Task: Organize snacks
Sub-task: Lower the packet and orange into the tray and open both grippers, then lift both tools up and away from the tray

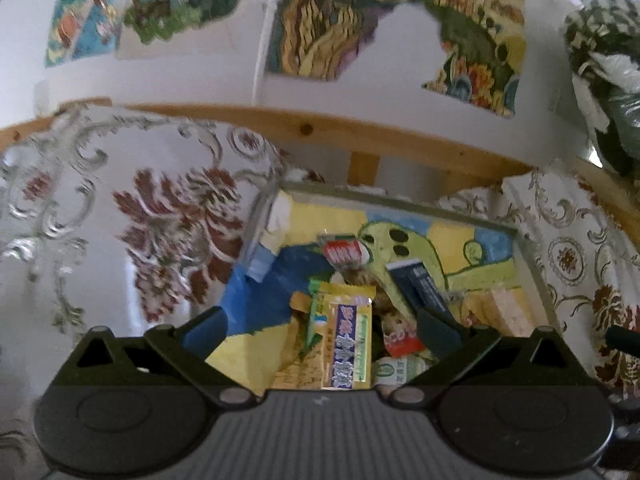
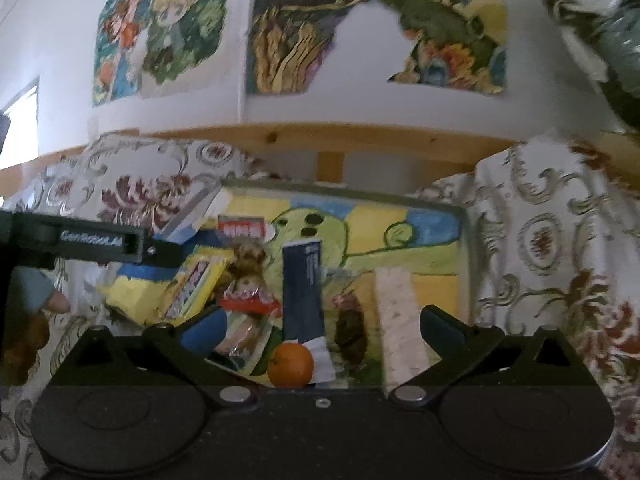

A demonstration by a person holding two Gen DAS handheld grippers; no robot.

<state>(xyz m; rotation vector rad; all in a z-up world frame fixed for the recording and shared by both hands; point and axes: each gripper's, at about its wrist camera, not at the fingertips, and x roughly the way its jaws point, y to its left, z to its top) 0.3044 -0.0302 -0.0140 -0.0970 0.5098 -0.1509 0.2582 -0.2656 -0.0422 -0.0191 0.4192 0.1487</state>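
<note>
A clear-walled box (image 1: 400, 201) with a painted floor holds several snacks. Its rim (image 2: 340, 189) also shows in the right wrist view. My left gripper (image 1: 320, 328) is open above a yellow-green packet (image 1: 345, 340), and its pads touch nothing. A red-white packet (image 1: 344, 252), a dark blue packet (image 1: 420, 284) and a pale bar (image 1: 508, 308) lie further in. My right gripper (image 2: 320, 328) is open too, over an orange (image 2: 290, 364) and the dark blue packet (image 2: 302, 288). The pale bar (image 2: 398, 320) lies by its right finger.
A floral cloth (image 1: 160, 220) surrounds the box. A wooden rail (image 1: 320, 128) and a white wall with paintings stand behind. The left tool's black side bar (image 2: 100, 242) and a person's hand (image 2: 56, 302) show at the left. A dark bag (image 1: 608, 80) hangs upper right.
</note>
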